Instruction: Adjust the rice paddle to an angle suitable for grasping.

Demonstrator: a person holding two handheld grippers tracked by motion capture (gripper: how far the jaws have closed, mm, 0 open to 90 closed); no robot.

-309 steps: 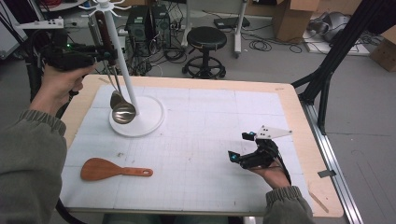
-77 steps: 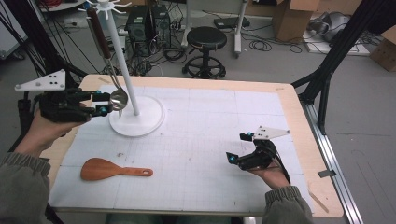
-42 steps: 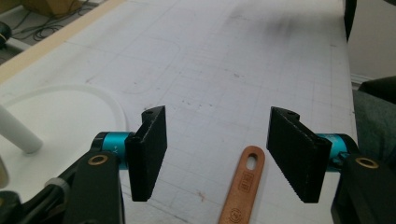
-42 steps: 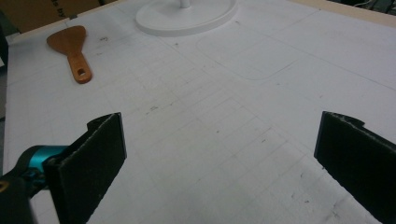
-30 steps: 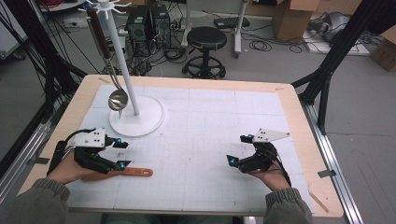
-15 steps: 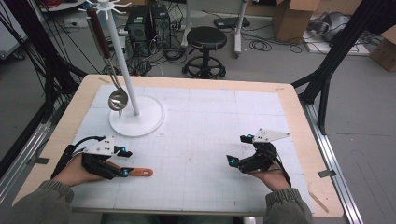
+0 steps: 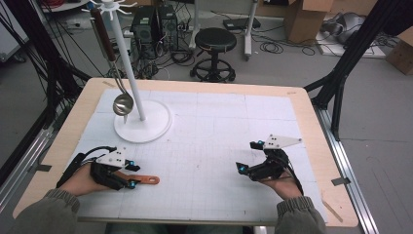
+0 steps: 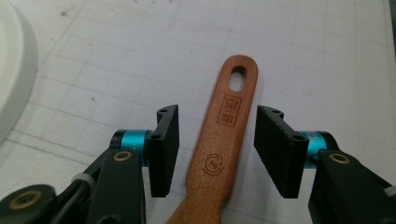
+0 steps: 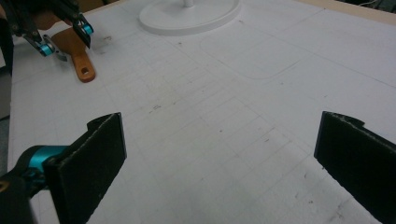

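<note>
The table (image 7: 204, 92) holds a wooden spoon (image 8: 219, 154) right under the left gripper (image 8: 217, 149). Its handle runs straight ahead between the two jaws, which have just been closing but do not touch it yet. The right gripper (image 9: 219, 163) waits far off, wide apart.

The wooden spatula (image 7: 146, 180) has its blade hidden under the left gripper (image 7: 131, 175) in the high view; the left gripper view's bottom edge cuts it off. Its stamped marks are unreadable.
</note>
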